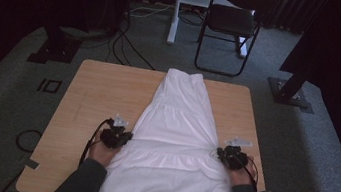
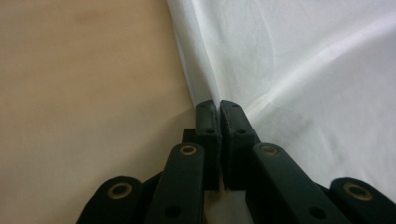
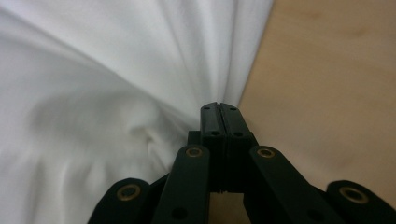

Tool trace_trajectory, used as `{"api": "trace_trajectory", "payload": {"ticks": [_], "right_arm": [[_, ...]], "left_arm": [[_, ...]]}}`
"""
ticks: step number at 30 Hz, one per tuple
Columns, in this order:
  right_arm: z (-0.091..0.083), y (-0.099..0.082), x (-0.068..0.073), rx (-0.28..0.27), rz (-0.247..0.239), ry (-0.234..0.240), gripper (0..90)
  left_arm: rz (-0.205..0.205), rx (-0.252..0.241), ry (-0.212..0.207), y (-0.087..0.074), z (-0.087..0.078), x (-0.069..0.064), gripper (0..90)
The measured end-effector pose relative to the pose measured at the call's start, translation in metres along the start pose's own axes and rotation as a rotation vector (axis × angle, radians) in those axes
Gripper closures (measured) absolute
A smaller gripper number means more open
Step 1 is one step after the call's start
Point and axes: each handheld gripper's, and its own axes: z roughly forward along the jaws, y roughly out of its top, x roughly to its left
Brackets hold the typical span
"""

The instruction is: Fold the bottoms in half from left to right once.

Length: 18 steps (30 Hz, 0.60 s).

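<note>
High view has both forearms coming up from the bottom edge, dark sleeves, one hand on each side of a white skirt spread on the wooden table. The left gripper sits lower left of centre at the cloth's left edge, the right gripper lower right of centre at the opposite edge, both about level with each other and angled in toward the fabric.

In the left gripper view the jaws are pressed together with the skirt's edge pinched between them, a bit of white showing down low between the arms, bare wood off to the left. The right gripper view is the mirror of that: jaws clamped tight on a bunch of folds, with creases fanning out to the upper left and wood on the right.

The skirt's long axis runs bottom to top of the high view, narrow waist end up near the table's far edge, wide hem hanging off the bottom.
</note>
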Motion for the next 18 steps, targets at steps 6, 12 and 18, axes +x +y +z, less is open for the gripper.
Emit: {"api": "trace_trajectory", "payload": {"ticks": [6, 12, 18], "right_arm": [[-0.031, -0.035, 0.023, -0.006, 0.042, 0.081, 88.4], [-0.037, -0.007, 0.011, -0.108, 0.085, 0.073, 58.9], [0.005, 0.066, -0.006, -0.13, 0.069, 0.136, 56.2]], "left_arm": [[0.021, -0.01, -0.003, -0.026, -0.021, -0.015, 82.8], [0.03, -0.021, 0.018, -0.021, -0.015, -0.016, 78.9], [0.029, -0.035, 0.012, -0.022, -0.014, -0.015, 78.6]]}}
